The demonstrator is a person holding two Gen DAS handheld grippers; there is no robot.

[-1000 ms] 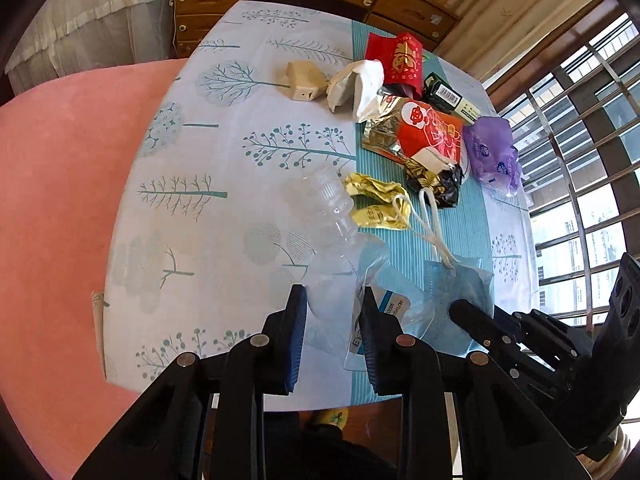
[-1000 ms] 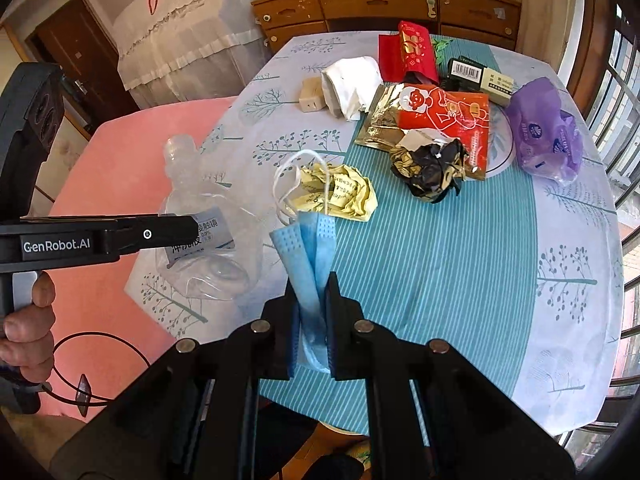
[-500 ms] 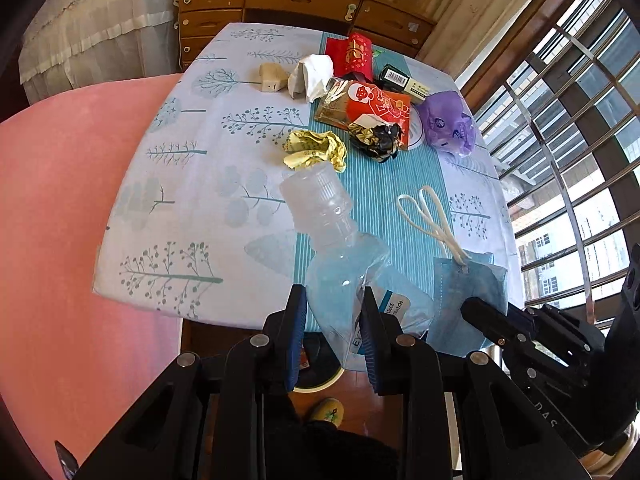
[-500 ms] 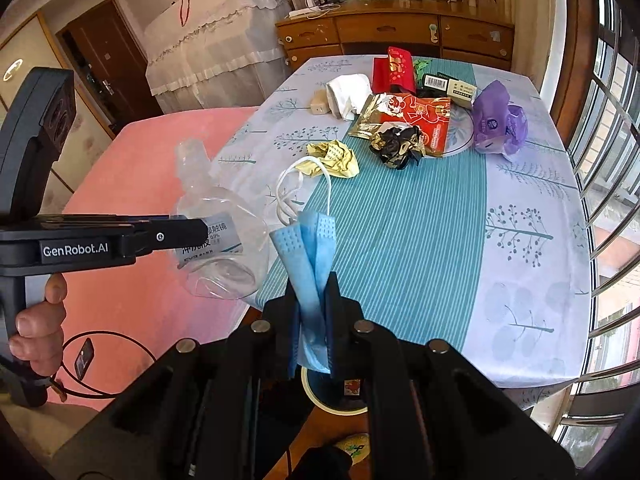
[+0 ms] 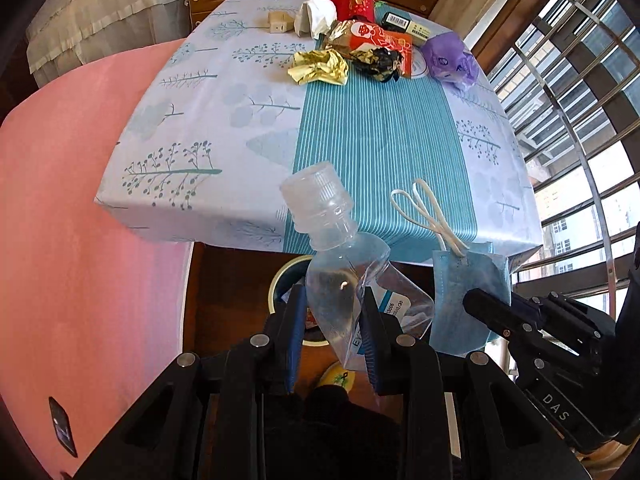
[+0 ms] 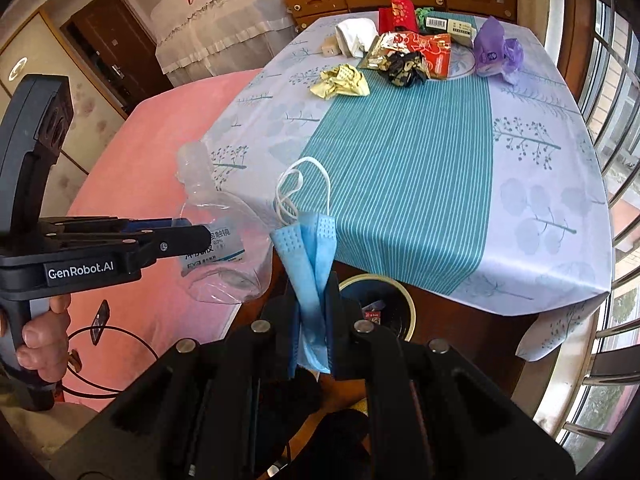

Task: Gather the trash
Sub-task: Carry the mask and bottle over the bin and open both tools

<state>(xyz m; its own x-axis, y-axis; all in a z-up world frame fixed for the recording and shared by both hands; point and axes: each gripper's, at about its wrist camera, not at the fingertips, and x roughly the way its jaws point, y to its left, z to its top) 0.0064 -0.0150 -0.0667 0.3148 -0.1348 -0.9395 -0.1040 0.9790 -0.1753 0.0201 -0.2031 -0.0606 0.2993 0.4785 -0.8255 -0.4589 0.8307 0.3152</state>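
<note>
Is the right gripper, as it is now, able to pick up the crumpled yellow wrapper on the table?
Probably not yet. The right gripper is shut on a folded blue face mask, so its jaws are occupied, and the crumpled yellow wrapper lies far up the table, beyond its edge.

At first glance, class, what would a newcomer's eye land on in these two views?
Up front, the left gripper pinches a clear bottle and the right gripper a blue mask, both held off the table's near edge above a bin on the floor. Next, the litter at the table's far end: a yellow wrapper and a purple bag.
</note>
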